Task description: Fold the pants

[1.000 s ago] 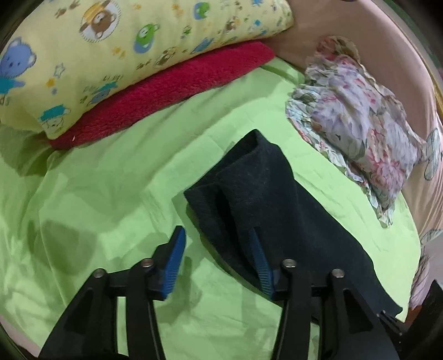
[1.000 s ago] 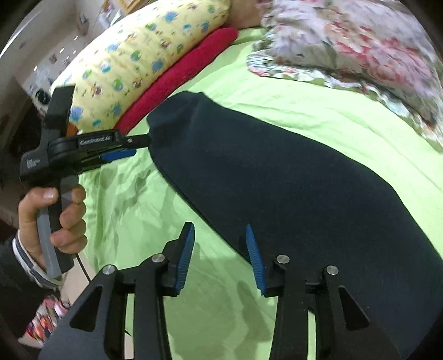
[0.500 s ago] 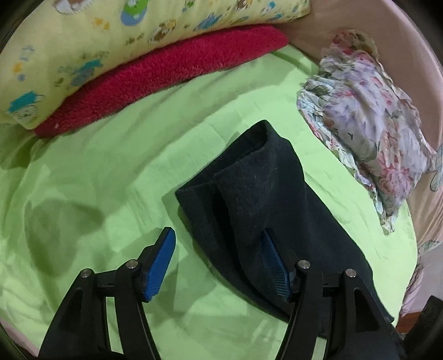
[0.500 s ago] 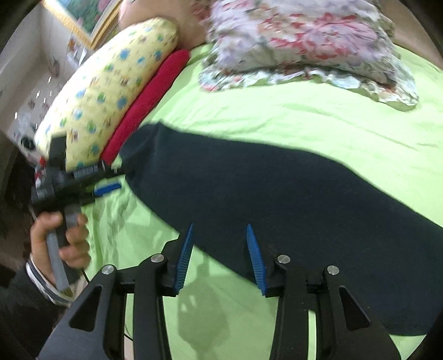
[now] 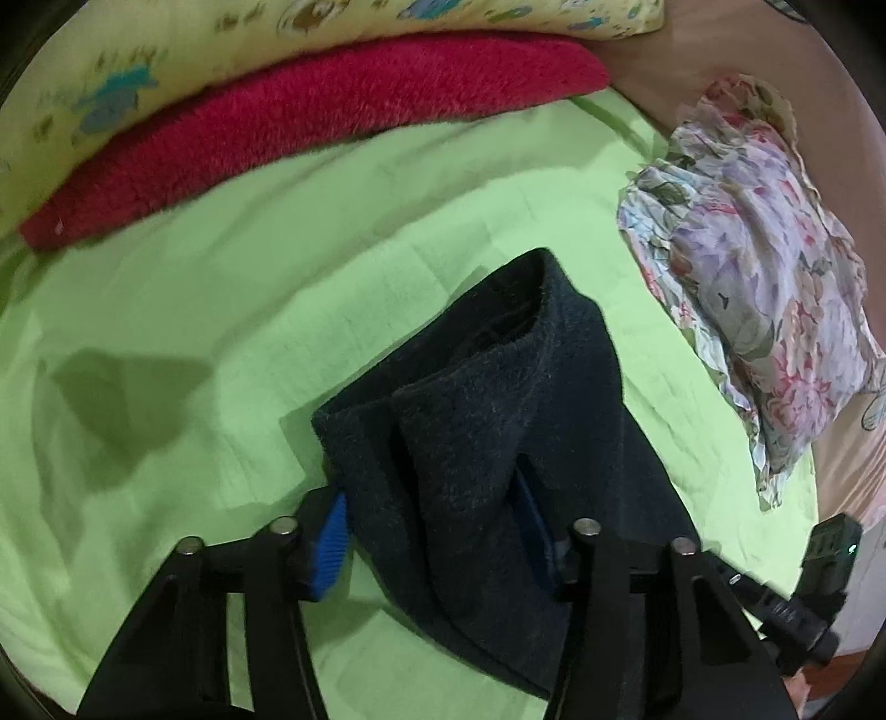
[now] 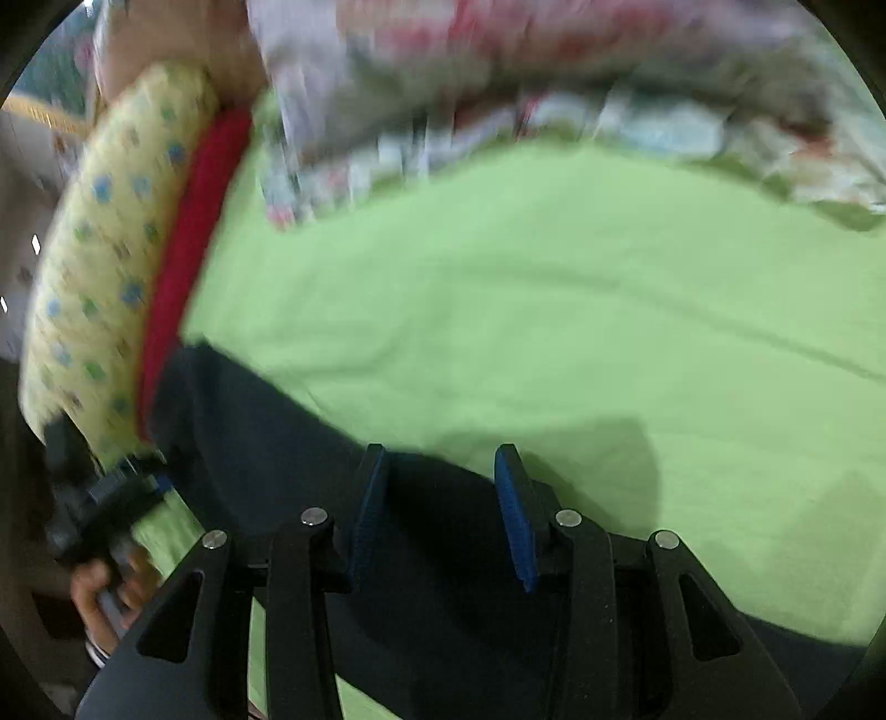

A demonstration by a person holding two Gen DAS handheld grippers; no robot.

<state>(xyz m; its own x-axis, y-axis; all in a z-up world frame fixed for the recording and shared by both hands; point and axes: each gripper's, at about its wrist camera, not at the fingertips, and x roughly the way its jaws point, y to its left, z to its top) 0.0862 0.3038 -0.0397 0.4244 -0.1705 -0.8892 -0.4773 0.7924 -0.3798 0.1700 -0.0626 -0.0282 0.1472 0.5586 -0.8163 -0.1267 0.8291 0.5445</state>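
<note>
Dark navy pants [image 5: 498,421] lie folded lengthwise on the green sheet [image 5: 221,310], with the waistband end toward the pillows. My left gripper [image 5: 432,531] is open, and its blue pads straddle the near corner of the waist end; the right pad is partly hidden behind the cloth. In the blurred right wrist view the pants [image 6: 310,443] run under my right gripper [image 6: 437,515], which is open with both pads over the cloth's far edge. The other gripper shows at the right edge of the left wrist view [image 5: 819,576].
A red plush cushion [image 5: 310,111] and a yellow cartoon-print pillow [image 5: 183,50] lie along the far side. A floral pillow [image 5: 753,288] sits at the right. The hand on the left gripper's handle [image 6: 105,576] shows at the lower left.
My left gripper moved forward, so the pants' corner now sits between its pads. My right gripper swung right across the pants toward their far edge.
</note>
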